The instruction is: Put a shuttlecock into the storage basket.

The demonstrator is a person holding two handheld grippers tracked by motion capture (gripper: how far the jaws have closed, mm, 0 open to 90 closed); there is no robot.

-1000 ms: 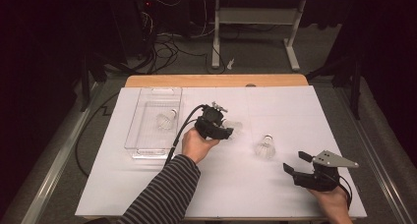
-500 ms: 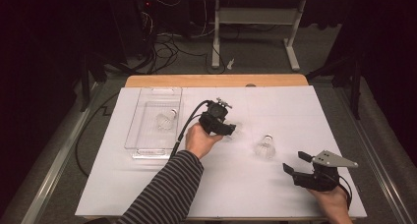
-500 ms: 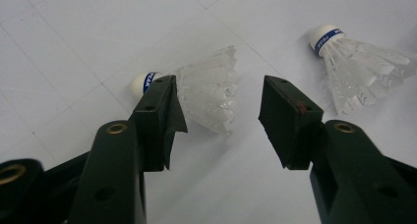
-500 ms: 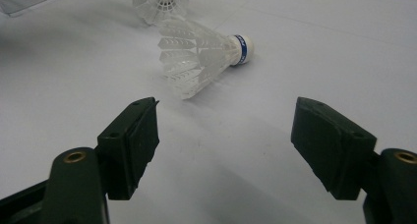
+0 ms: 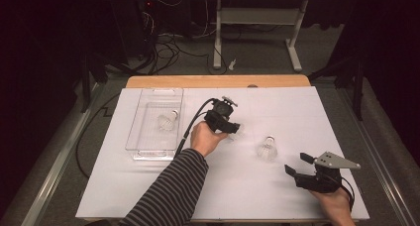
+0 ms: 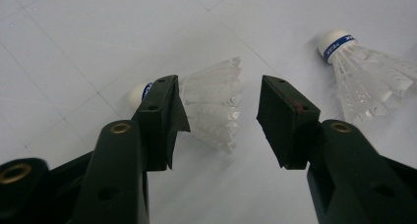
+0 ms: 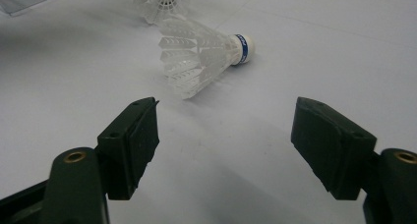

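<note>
- The left gripper (image 5: pixel 236 129) sits in the middle of the high view, over a white shuttlecock (image 6: pixel 209 103) that lies on its side on the white table (image 5: pixel 163 186).
- In the left gripper view the feathers of that shuttlecock sit between the two black jaws, and its round cork tip peeks out behind the jaw on the left of the frame.
- The jaws have just been closing a little, but the pads do not press the feathers yet. There is a gap on the right side of the frame.
- A good way, I think, is to close slowly and softly, because the feathers look thin and could bend.
- It may help to slide the jaws a bit toward the cork end, since that part looks harder and safer to hold.
- A second shuttlecock (image 5: pixel 268 147) lies just to the right of the middle in the high view. Keep clear of it so it does not roll.
- A third shuttlecock (image 5: pixel 168 120) is already in the clear tray (image 5: pixel 154 151) at the left of the high view. I guess this one goes there too.
- The right gripper (image 5: pixel 298 167) rests at the lower right of the high view, jaws wide apart and holding nothing.
</note>
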